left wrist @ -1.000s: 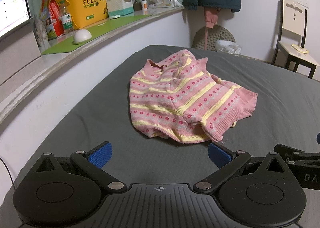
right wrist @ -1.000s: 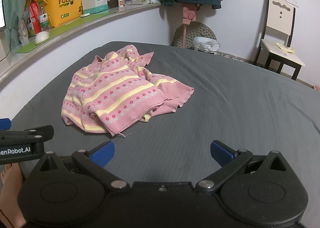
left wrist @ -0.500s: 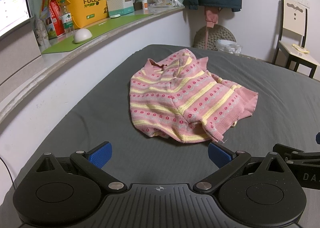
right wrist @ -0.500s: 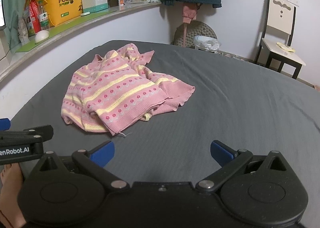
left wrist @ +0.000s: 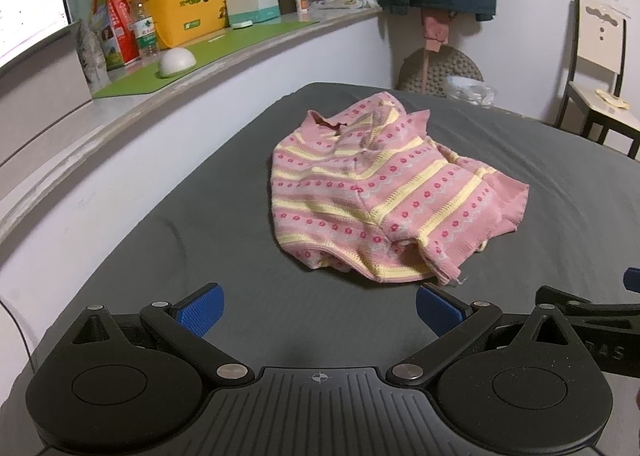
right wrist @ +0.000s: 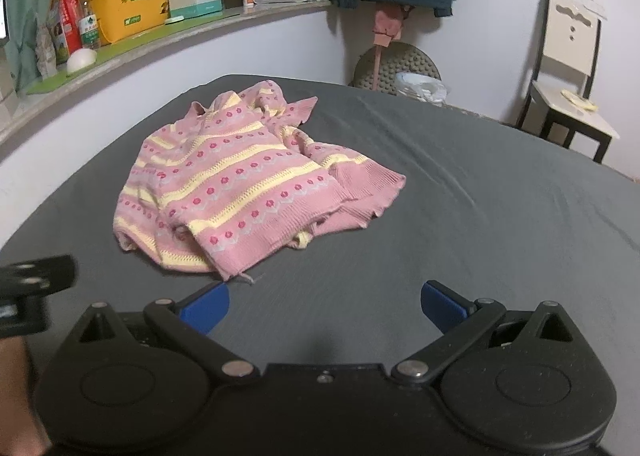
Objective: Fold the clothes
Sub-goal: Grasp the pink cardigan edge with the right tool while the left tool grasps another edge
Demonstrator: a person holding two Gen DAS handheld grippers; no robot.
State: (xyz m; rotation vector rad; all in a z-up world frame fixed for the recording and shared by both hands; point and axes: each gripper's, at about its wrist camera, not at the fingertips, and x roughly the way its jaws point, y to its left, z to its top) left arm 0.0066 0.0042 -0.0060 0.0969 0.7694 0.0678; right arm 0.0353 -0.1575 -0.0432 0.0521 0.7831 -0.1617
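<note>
A dark grey bed (left wrist: 168, 216) fills most of both views, with a pale wall and a curved ledge (left wrist: 120, 112) running along the upper left of the frame. A pink sweater (left wrist: 384, 192) with yellow stripes and small red flowers lies crumpled in the middle of the left wrist view and centre left of the right wrist view (right wrist: 248, 180), resting on the bed, its ribbed hem turned toward the cameras. A chair (right wrist: 568, 80) stands at the upper right, a yellow box (left wrist: 188, 12) with a plush toy on top sits on the ledge at the upper left. The left gripper (left wrist: 320, 308) hangs at the bottom centre, jaws spread wide and empty, short of the sweater. The right gripper (right wrist: 325, 306) likewise stands wide apart, holding nothing, its left blue pad just beside the hem
</note>
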